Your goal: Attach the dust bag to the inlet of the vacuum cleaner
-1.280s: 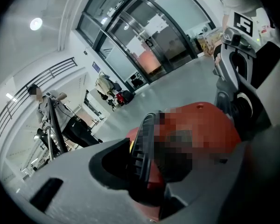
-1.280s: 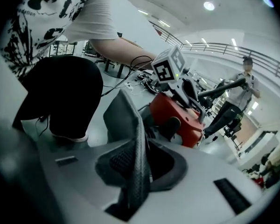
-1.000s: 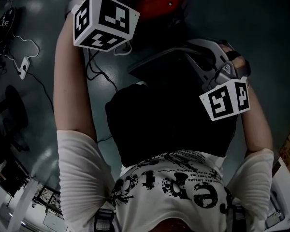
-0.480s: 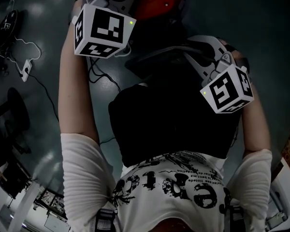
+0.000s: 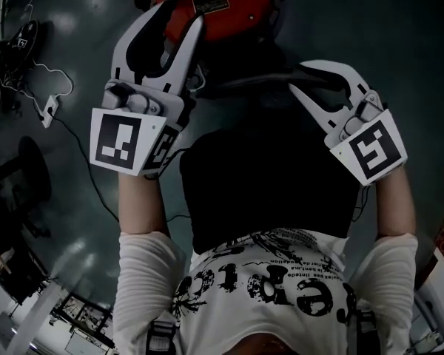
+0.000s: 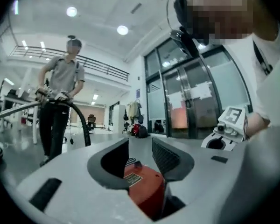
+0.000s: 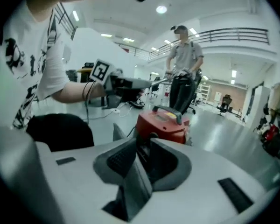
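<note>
The smooth, glossy dark floor [image 5: 399, 43] lies open on the right and far side. On the left it carries a white plug strip [image 5: 50, 108] and a thin trailing cable [image 5: 78, 143].

The dust bag [image 5: 266, 176] is a rounded heap of soft black cloth, near the person's white printed shirt [image 5: 266, 287]. Just beyond it stands the vacuum cleaner [image 5: 222, 6], a boxy red shell with a dark handle on top.

The right gripper [image 7: 142, 155] has its 2 ribbed grey jaws pressed together on the bag's thin, stiff grey collar [image 7: 133, 181]. The left gripper [image 6: 140, 150] has its 2 jaws apart and holds nothing, and the red shell shows through the gap.
</note>
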`<move>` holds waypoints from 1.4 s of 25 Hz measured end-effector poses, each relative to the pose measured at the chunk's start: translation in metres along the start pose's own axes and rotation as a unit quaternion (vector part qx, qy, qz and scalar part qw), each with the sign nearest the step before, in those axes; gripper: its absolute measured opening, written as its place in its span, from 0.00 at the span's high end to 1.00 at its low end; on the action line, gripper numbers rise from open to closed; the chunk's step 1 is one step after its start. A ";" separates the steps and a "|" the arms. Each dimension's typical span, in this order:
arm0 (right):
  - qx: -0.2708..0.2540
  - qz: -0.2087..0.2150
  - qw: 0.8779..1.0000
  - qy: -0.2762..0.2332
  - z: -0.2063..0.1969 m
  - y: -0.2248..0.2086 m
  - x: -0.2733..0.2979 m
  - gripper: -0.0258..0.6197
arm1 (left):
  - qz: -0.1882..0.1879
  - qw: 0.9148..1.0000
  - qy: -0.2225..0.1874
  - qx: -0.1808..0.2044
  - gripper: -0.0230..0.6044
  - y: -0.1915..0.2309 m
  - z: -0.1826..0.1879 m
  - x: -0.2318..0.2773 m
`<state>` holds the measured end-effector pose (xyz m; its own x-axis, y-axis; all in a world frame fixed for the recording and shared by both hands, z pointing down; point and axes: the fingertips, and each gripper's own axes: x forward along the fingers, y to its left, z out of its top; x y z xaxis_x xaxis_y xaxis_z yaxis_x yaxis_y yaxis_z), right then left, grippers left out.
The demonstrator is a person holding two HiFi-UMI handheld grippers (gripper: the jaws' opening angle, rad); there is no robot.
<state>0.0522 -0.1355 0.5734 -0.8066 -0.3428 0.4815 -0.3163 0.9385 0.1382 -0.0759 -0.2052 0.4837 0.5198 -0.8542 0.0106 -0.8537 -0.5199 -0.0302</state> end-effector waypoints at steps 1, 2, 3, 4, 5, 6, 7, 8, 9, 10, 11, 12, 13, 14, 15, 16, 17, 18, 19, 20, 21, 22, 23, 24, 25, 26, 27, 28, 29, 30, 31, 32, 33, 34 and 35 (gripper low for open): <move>0.027 -0.021 0.999 -0.026 0.009 -0.008 -0.004 0.82 | 0.021 0.999 -0.010 -0.023 0.71 0.002 0.001 -0.009; 0.054 -0.047 0.996 -0.054 0.018 -0.017 -0.008 0.82 | 0.044 0.998 -0.018 -0.040 0.71 0.003 0.002 -0.020; 0.080 -0.076 0.990 -0.083 0.027 -0.026 -0.012 0.82 | 0.070 0.996 -0.025 -0.052 0.71 0.003 0.002 -0.031; 0.102 -0.110 0.982 -0.111 0.034 -0.035 -0.017 0.83 | 0.100 0.993 -0.030 -0.061 0.72 0.003 0.002 -0.043; 0.118 -0.145 0.973 -0.136 0.039 -0.044 -0.021 0.83 | 0.130 0.989 -0.032 -0.068 0.80 0.004 0.001 -0.055; 0.127 -0.174 0.964 -0.152 0.041 -0.051 -0.023 0.83 | 0.154 0.985 -0.032 -0.074 0.96 0.003 -0.001 -0.065; 0.133 -0.197 0.958 -0.161 0.041 -0.054 -0.024 0.83 | 0.169 0.982 -0.030 -0.077 0.96 0.002 -0.004 -0.072; 0.139 -0.213 0.953 -0.165 0.041 -0.057 -0.025 0.90 | 0.177 0.981 -0.028 -0.076 0.96 0.000 -0.006 -0.076; 0.145 -0.224 0.949 -0.166 0.042 -0.058 -0.025 0.96 | 0.182 0.980 -0.025 -0.073 0.96 -0.001 -0.007 -0.078; 0.153 -0.229 0.947 -0.164 0.043 -0.059 -0.026 0.96 | 0.185 0.980 -0.021 -0.069 0.96 -0.002 -0.005 -0.079; 0.162 -0.232 0.946 -0.160 0.047 -0.059 -0.029 0.96 | 0.186 0.980 -0.014 -0.068 0.96 -0.003 -0.002 -0.078; 0.172 -0.234 0.944 -0.155 0.054 -0.061 -0.033 0.96 | 0.184 0.980 -0.006 -0.070 0.96 -0.002 0.004 -0.077; 0.181 -0.236 0.943 -0.150 0.063 -0.064 -0.039 0.96 | 0.180 0.981 0.006 -0.078 0.96 -0.002 0.013 -0.074; 0.190 -0.237 0.942 -0.145 0.074 -0.067 -0.048 0.96 | 0.173 0.981 0.019 -0.088 0.96 -0.003 0.024 -0.072; 0.197 -0.237 0.941 -0.140 0.087 -0.070 -0.057 0.96 | 0.165 0.981 0.035 -0.100 0.96 -0.005 0.038 -0.071; 0.202 -0.236 0.941 -0.135 0.102 -0.073 -0.068 0.96 | 0.157 0.980 0.050 -0.112 0.96 -0.008 0.053 -0.070; 0.205 -0.235 0.941 -0.130 0.119 -0.076 -0.081 0.96 | 0.149 0.979 0.064 -0.124 0.96 -0.010 0.072 -0.070; 0.206 -0.235 0.942 -0.126 0.138 -0.079 -0.095 0.96 | 0.144 0.977 0.073 -0.137 0.96 -0.012 0.092 -0.071; 0.205 -0.236 0.942 -0.121 0.159 -0.083 -0.110 0.96 | 0.142 0.975 0.079 -0.148 0.96 -0.013 0.115 -0.073; 0.202 -0.241 0.942 -0.115 0.181 -0.086 -0.127 0.96 | 0.143 0.974 0.084 -0.155 0.96 -0.014 0.140 -0.076; 0.198 -0.248 0.942 -0.107 0.202 -0.089 -0.143 0.96 | 0.146 0.973 0.087 -0.156 0.96 -0.015 0.165 -0.079; 0.193 -0.256 0.942 -0.101 0.222 -0.092 -0.161 0.96 | 0.149 0.973 0.089 -0.155 0.96 -0.017 0.192 -0.082; 0.190 -0.263 0.941 -0.097 0.242 -0.093 -0.179 0.96 | 0.151 0.973 0.089 -0.152 0.96 -0.020 0.218 -0.086; 0.189 -0.269 0.940 -0.097 0.261 -0.094 -0.197 0.96 | 0.153 0.973 0.089 -0.148 0.96 -0.023 0.246 -0.090; 0.188 -0.273 0.938 -0.099 0.281 -0.094 -0.215 0.96 | 0.153 0.974 0.087 -0.142 0.96 -0.026 0.274 -0.094; 0.189 -0.275 0.937 -0.102 0.300 -0.093 -0.233 0.96 | 0.154 0.975 0.083 -0.137 0.96 -0.030 0.302 -0.098; 0.188 -0.277 0.936 -0.106 0.320 -0.091 -0.251 0.96 | 0.156 0.976 0.079 -0.131 0.96 -0.034 0.330 -0.103; 0.183 -0.278 0.936 -0.111 0.341 -0.088 -0.269 0.96 | 0.158 0.977 0.074 -0.126 0.96 -0.038 0.357 -0.110; 0.173 -0.280 0.937 -0.117 0.360 -0.084 -0.286 0.96 | 0.162 0.977 0.068 -0.121 0.96 -0.044 0.384 -0.117; 0.159 -0.282 0.938 -0.123 0.379 -0.080 -0.302 0.96 | 0.168 0.977 0.061 -0.114 0.96 -0.050 0.407 -0.125; 0.147 -0.284 0.939 -0.127 0.396 -0.075 -0.317 0.96 | 0.175 0.977 0.054 -0.107 0.96 -0.056 0.429 -0.132; 0.140 -0.284 0.939 -0.133 0.412 -0.070 -0.331 0.96 | 0.183 0.977 0.046 -0.098 0.96 -0.063 0.448 -0.141; 0.139 -0.283 0.939 -0.138 0.426 -0.064 -0.345 0.96 | 0.190 0.977 0.040 -0.089 0.96 -0.070 0.465 -0.149; 0.142 -0.281 0.938 -0.144 0.437 -0.057 -0.357 0.96 | 0.194 0.977 0.036 -0.082 0.96 -0.078 0.478 -0.157; 0.145 -0.281 0.937 -0.150 0.447 -0.051 -0.369 0.96 | 0.197 0.977 0.033 -0.077 0.96 -0.086 0.488 -0.164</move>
<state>0.1424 -0.0749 0.0016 -0.5619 -0.8166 0.1320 -0.8207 0.5703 0.0341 -0.0726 -0.0167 -0.0036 0.1511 -0.9841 0.0934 -0.9844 -0.1411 0.1056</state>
